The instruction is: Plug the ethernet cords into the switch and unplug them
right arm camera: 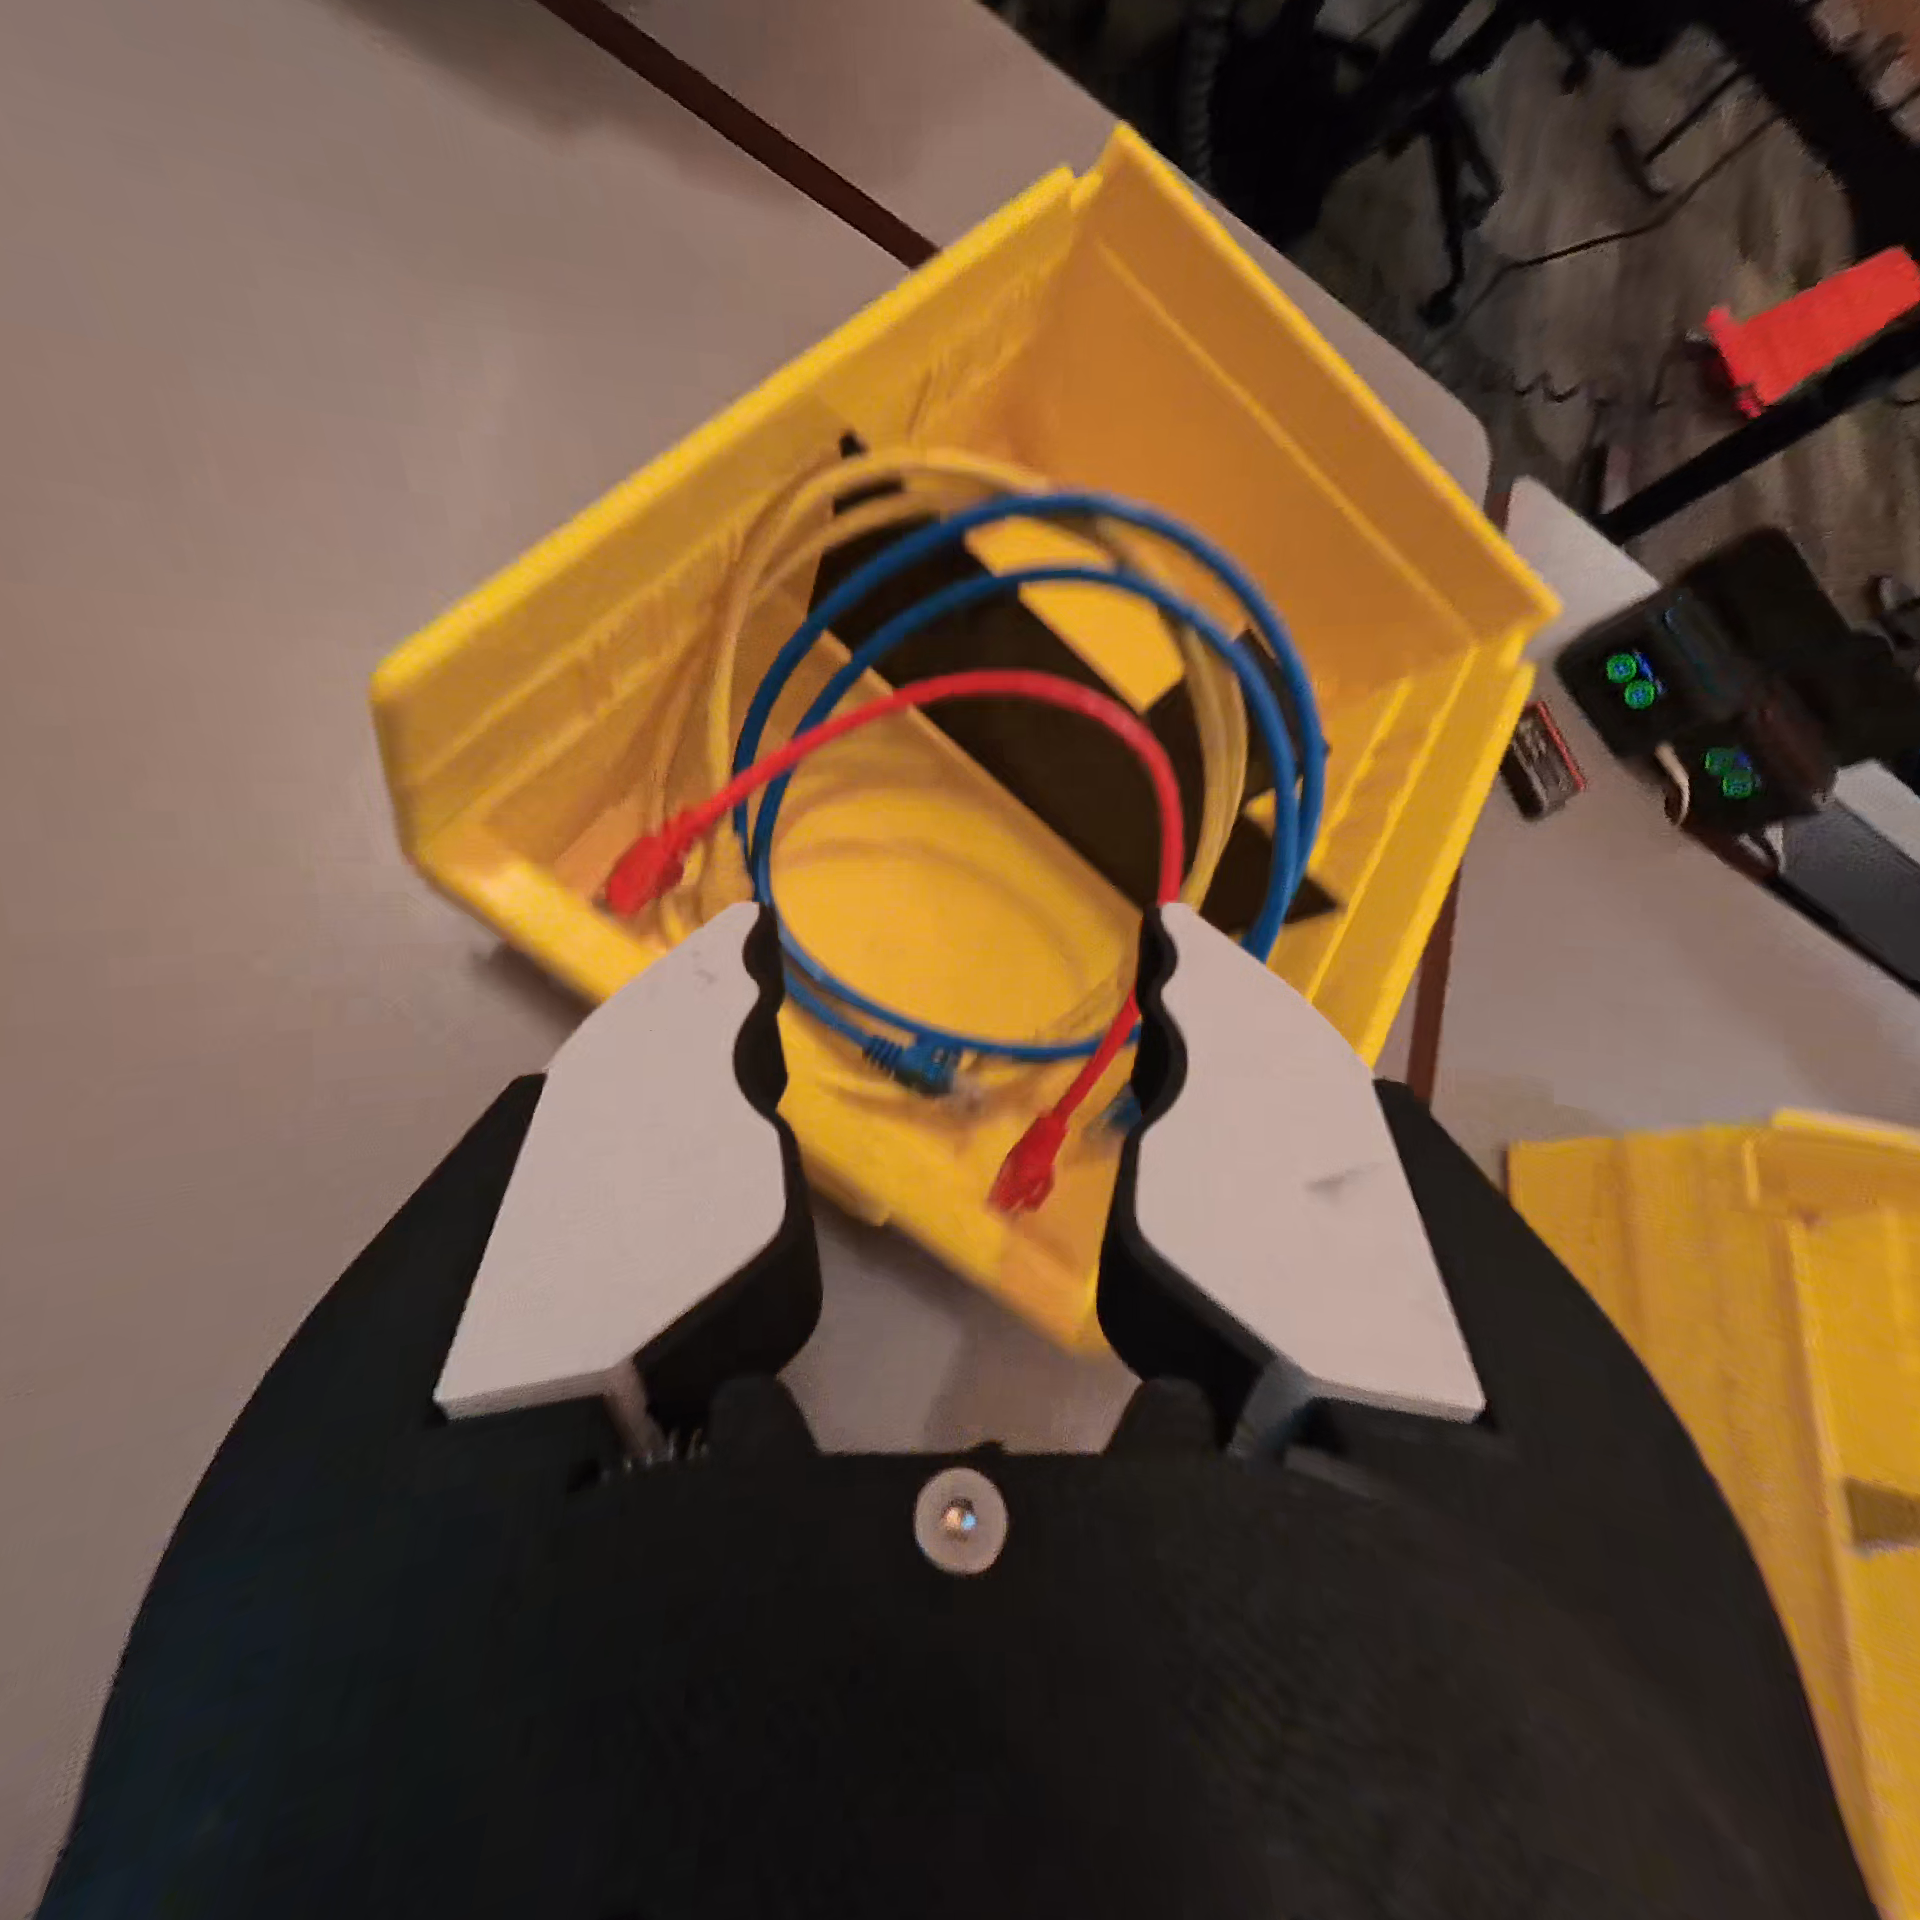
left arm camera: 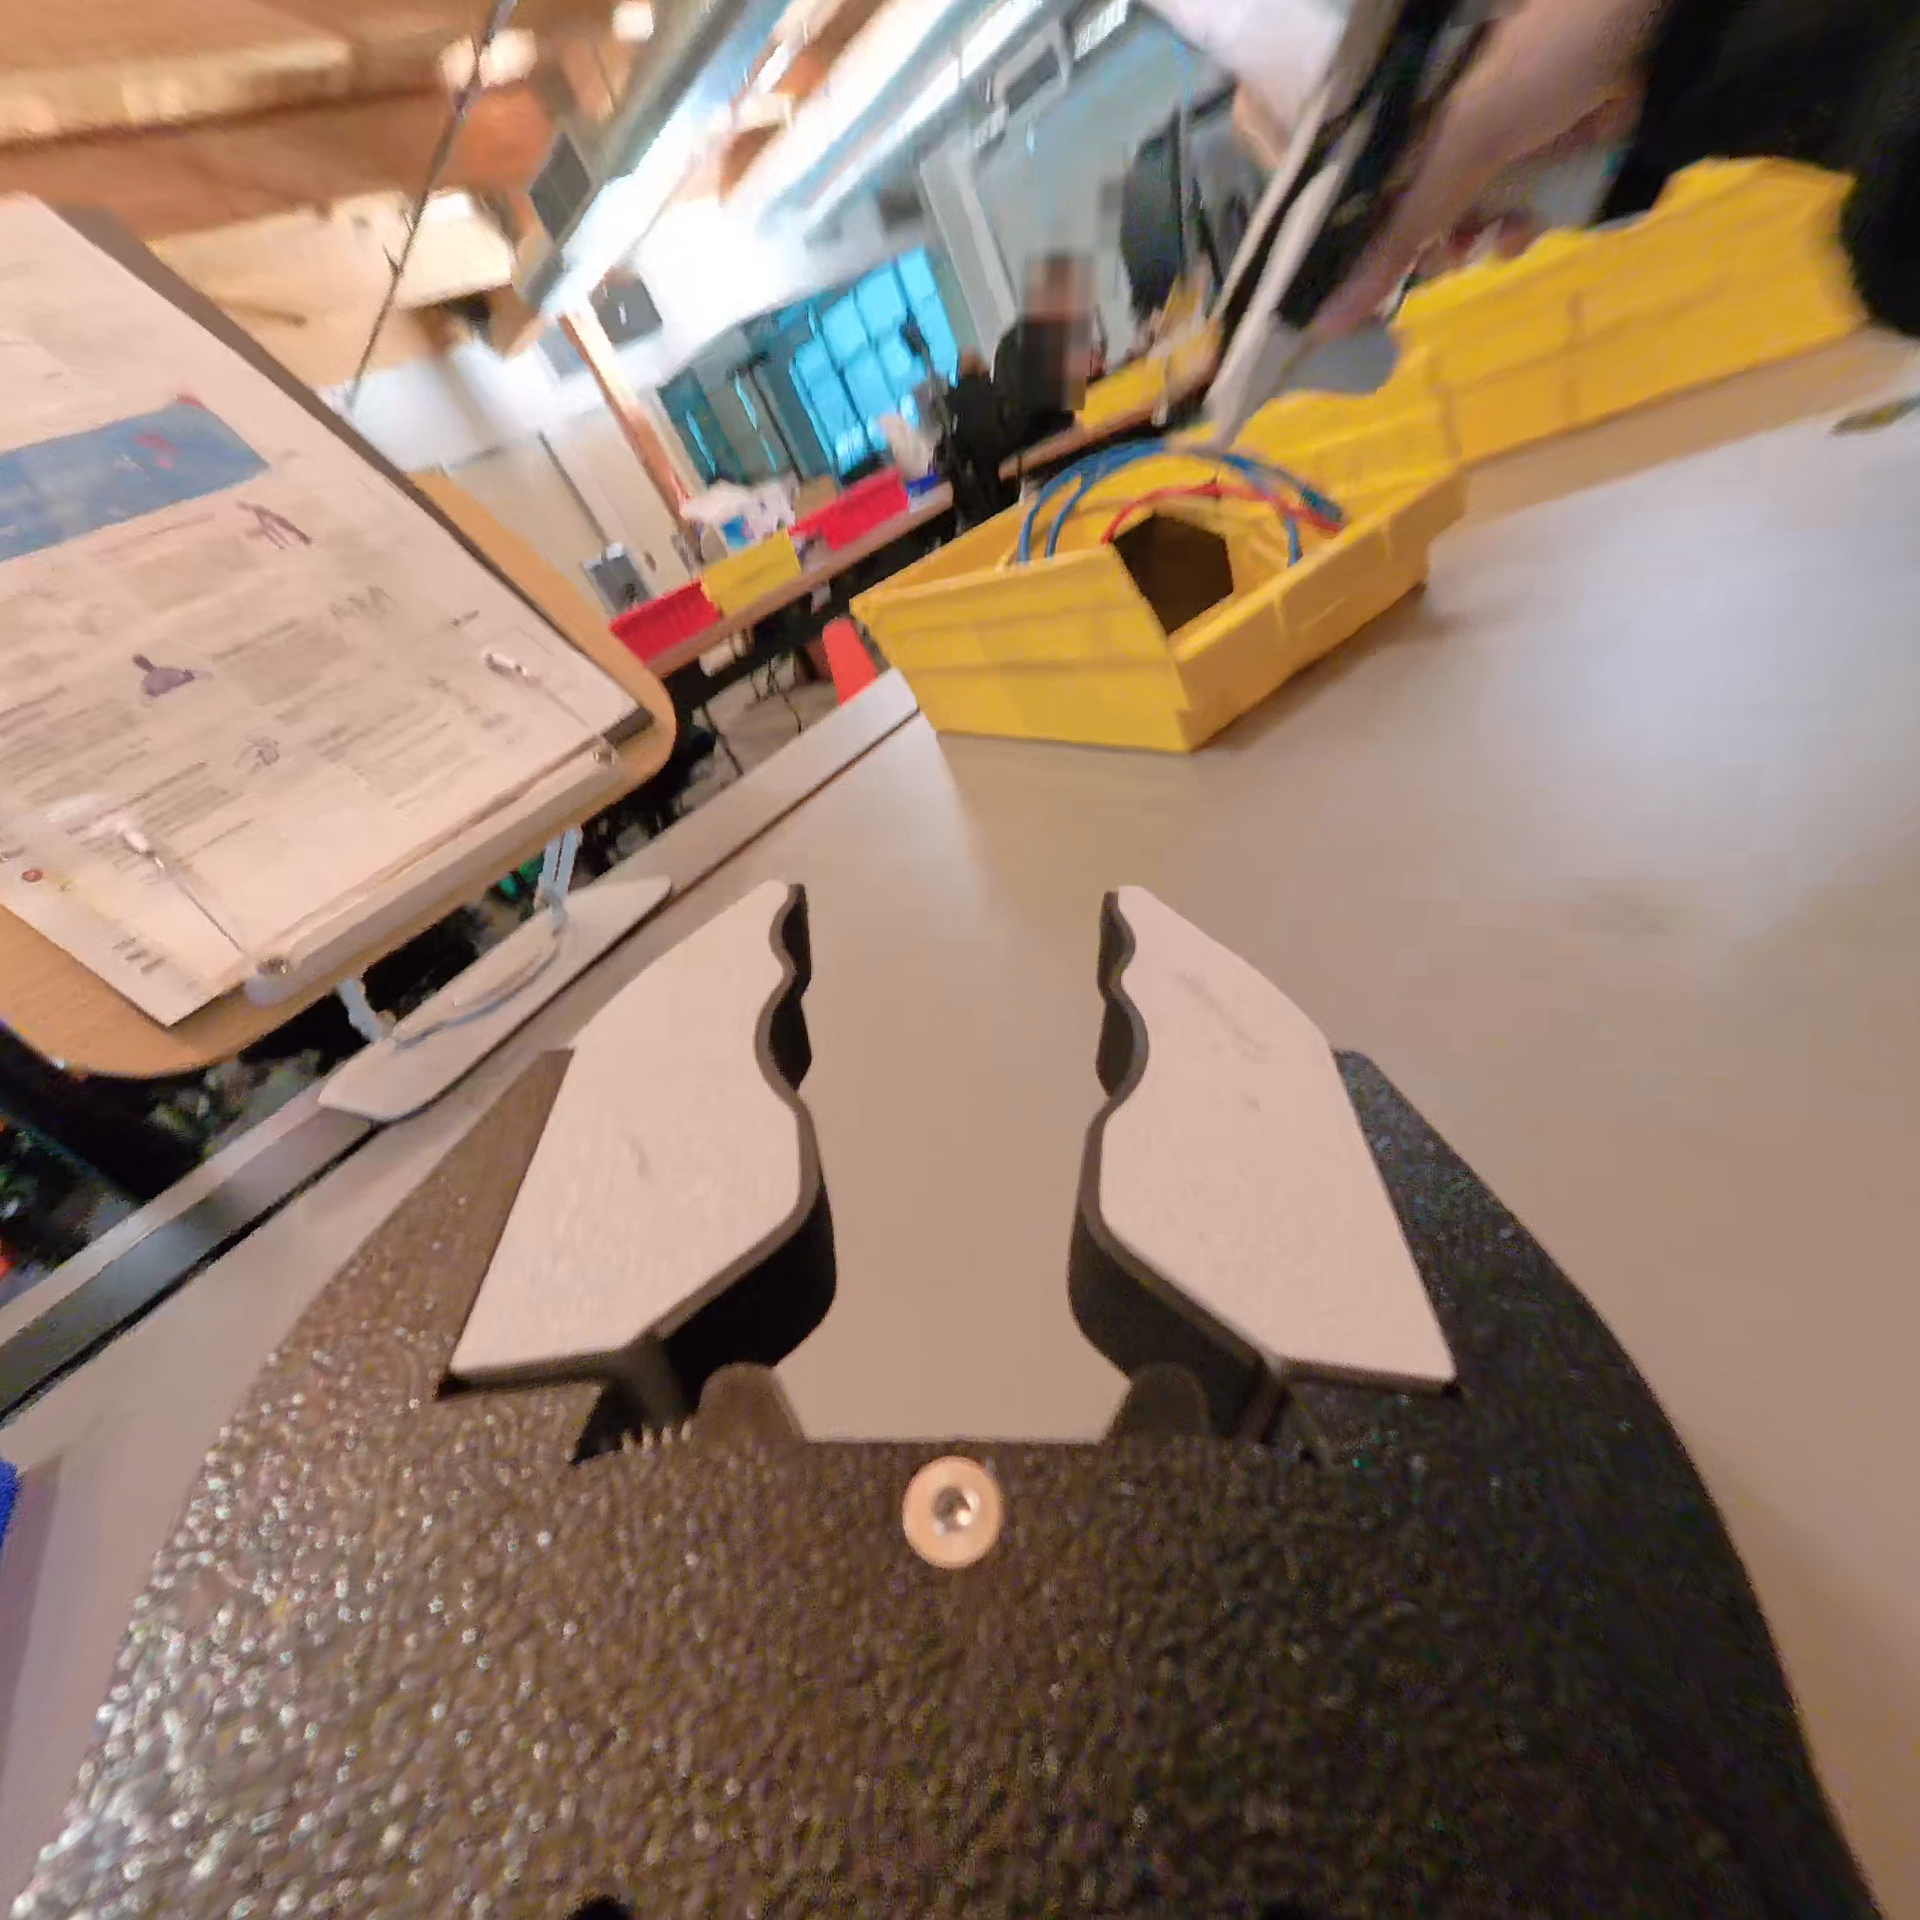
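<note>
Three cords: red cord (right arm camera: 966,691), blue cord (right arm camera: 1039,582), yellow cord (right arm camera: 748,623), coiled in the yellow bin (right arm camera: 1299,416) near the tabletop's far edge.
Handling: light, limp, springy; grip the moulded red plug (right arm camera: 1023,1164).
Right gripper (right arm camera: 956,935): spread, empty, above the bin.
Left gripper (left arm camera: 951,925): spread, empty, over bare tabletop.
Switch: cannot tell.

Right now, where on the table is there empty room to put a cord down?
The grey tabletop is bare between the open left tongs and the yellow plastic bin, and wide open left of the bin in the right wrist view. It's crowded inside the bin, where blue, red and yellow cords coil under the open right tongs.
</note>
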The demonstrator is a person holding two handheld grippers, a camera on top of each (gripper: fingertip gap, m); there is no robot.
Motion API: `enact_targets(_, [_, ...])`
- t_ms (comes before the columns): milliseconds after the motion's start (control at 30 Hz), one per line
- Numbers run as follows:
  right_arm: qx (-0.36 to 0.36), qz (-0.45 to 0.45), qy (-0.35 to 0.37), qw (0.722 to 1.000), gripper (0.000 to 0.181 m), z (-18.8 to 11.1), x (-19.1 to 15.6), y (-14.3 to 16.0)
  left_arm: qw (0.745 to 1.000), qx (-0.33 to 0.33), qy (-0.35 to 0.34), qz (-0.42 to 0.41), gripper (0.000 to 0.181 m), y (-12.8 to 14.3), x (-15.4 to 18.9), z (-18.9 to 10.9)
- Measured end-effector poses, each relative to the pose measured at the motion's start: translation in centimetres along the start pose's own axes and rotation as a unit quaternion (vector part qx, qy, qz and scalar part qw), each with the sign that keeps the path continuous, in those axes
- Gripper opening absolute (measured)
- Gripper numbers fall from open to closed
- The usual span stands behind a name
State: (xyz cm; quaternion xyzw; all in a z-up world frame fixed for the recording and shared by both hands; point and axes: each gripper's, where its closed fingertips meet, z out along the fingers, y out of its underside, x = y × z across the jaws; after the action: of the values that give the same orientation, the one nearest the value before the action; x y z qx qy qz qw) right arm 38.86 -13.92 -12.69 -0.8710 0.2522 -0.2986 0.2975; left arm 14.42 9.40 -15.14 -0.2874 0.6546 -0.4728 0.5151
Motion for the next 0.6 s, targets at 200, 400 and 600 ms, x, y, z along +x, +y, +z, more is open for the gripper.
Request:
enact_targets(200, [0.037,0.140,0.174,0.974,0.067,-2.4,6.1,8.2,0.988,-0.080,0.046,-0.123,0.057,-0.4,3.1,7.3])
enact_targets(400, [0.087,0.265,0.096,0.955,0.075,0.0,6.6,10.8,0.975,-0.071,0.047,-0.205,0.057,-3.9,5.5,17.8])
enact_targets(600, [0.099,0.238,0.058,0.964,0.039,3.1,4.5,9.5,0.966,-0.141,0.016,-0.216,0.047,-2.6,5.6,25.5])
